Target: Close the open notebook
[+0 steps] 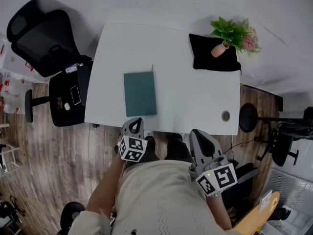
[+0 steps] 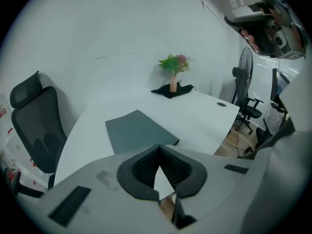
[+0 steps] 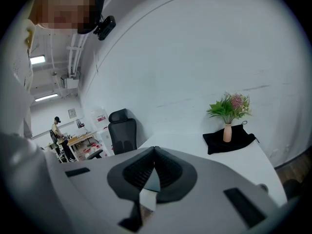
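Observation:
The dark green notebook lies flat on the white table with its cover down, near the table's front edge; it also shows in the left gripper view. My left gripper hovers just off the table's near edge, right below the notebook and apart from it, jaws shut on nothing. My right gripper is held close to my body at the right, also off the table, its jaws closed and empty. Neither gripper touches the notebook.
A black cloth with a vase of plants sits at the table's far right. A cable grommet is near the front right corner. A black office chair and a stool stand left; a fan base stands right.

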{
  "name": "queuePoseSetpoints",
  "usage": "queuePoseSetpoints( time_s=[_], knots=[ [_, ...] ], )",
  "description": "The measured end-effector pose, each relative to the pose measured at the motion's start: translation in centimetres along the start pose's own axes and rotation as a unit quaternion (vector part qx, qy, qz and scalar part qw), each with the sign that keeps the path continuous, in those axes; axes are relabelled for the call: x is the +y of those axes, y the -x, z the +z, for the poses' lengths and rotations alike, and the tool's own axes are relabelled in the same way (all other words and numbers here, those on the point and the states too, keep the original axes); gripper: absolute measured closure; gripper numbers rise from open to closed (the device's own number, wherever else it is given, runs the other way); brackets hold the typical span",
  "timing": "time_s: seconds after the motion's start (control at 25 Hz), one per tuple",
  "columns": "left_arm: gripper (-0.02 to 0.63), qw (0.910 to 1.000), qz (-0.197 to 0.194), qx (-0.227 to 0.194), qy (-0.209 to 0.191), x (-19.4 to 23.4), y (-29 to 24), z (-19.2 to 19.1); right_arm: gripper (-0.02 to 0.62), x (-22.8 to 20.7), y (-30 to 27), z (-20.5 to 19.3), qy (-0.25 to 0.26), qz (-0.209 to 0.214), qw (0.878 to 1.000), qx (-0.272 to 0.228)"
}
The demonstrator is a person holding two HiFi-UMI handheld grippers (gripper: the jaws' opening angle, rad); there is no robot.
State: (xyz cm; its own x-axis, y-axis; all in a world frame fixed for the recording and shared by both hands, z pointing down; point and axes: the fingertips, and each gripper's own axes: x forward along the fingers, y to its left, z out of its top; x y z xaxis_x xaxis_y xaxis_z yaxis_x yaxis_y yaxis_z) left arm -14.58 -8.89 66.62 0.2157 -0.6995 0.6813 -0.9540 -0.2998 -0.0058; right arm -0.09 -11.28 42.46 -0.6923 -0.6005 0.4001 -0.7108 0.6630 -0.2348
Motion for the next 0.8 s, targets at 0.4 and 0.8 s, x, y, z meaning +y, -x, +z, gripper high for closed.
queuePoseSetpoints(
  time_s=[0.4,0.8],
  knots=[
    [0.595,0.9922,-0.009,-0.118,0.041,1.8,4.8,8.7,0.594,0.3,0.1,0.7,0.006,0.001,1.0,-0.019],
    [0.595,0.972,-0.07,-0.222,0.033,-0.7,10.5,16.9,0.594,-0.8,1.2,1.9,0.001,-0.014,0.999,-0.048]
  ],
)
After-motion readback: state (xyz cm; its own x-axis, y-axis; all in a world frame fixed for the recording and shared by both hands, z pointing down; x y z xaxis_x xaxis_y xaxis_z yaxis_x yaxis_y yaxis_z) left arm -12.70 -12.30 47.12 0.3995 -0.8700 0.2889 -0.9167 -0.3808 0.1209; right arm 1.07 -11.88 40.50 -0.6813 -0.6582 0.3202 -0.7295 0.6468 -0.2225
